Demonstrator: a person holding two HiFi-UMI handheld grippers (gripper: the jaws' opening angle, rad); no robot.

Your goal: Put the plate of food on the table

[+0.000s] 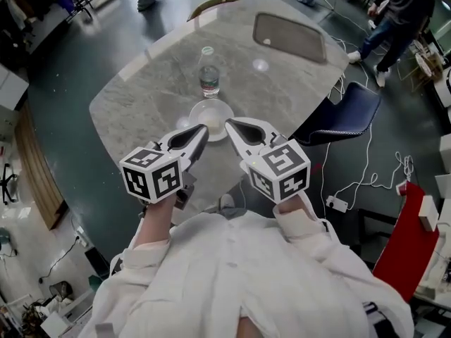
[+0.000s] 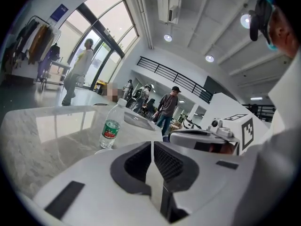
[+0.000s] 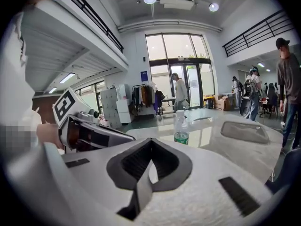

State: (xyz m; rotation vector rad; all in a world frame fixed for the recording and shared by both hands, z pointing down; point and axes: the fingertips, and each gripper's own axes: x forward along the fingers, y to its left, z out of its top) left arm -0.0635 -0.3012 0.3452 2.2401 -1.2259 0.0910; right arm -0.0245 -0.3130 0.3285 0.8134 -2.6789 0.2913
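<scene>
- White shirt (image 1: 232, 273) of the person fills the near edge of the head view; both sleeves reach forward to the grippers.
- Left gripper (image 1: 203, 131): marker cube (image 1: 151, 174) at the wrist end, nose pointing up-right at the plate. Its own view shows the fingers (image 2: 136, 163) closed tip to tip, with nothing between them.
- Right gripper (image 1: 230, 125): marker cube (image 1: 278, 169), nose pointing up-left at the plate. Fingers (image 3: 138, 161) pressed together, nothing between them.
- Plate (image 1: 211, 113): white, round, resting on the worktop (image 1: 148, 83) near its front edge. The 2 gripper noses sit at its near rim, 1 on each side; contact can't be told. What is on the plate can't be made out.
- Water bottle (image 1: 208, 72): upright, just beyond the plate, green label.
- Grey tray (image 1: 289, 37): far end of the marble worktop, well apart from the plate.
- Blue chair (image 1: 345, 115): beside the worktop's right edge.
</scene>
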